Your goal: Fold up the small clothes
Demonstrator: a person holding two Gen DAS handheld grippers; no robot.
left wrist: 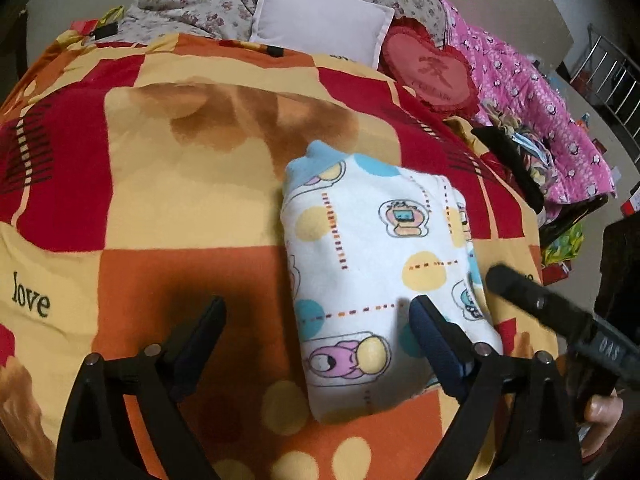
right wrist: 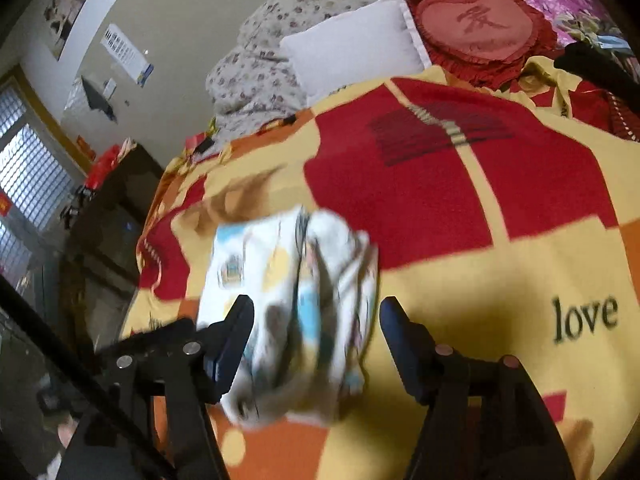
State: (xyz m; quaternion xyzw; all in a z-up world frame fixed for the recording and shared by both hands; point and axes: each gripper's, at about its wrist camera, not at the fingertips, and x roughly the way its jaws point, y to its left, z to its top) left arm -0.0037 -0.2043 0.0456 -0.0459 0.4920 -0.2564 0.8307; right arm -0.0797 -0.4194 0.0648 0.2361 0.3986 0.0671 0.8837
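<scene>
Two grippers poised over one folded baby garment [left wrist: 384,272], white with cartoon prints, coloured dots and a blue collar, flat on a red, yellow and orange blanket [left wrist: 160,184] marked "love". Left gripper [left wrist: 316,312] spread wide and empty: its right fingertip [left wrist: 424,312] over the garment's near right part, contact unclear, its left finger over bare orange blanket, the bundle lying mostly ahead and to the right of the gap. Right gripper [right wrist: 316,312] likewise parted, nothing pinched; the garment [right wrist: 296,312], blurred in that view, lying between and just beyond both fingers, collar end away to the left, pads clear of the cloth. Black body of the right gripper crossing the lower right of the left view, just beside the bundle's edge. Farther ahead of both tools: a white pillow [left wrist: 320,24], a red heart cushion [left wrist: 428,68], a floral quilt [left wrist: 208,0] and pink bedding [left wrist: 540,92].
</scene>
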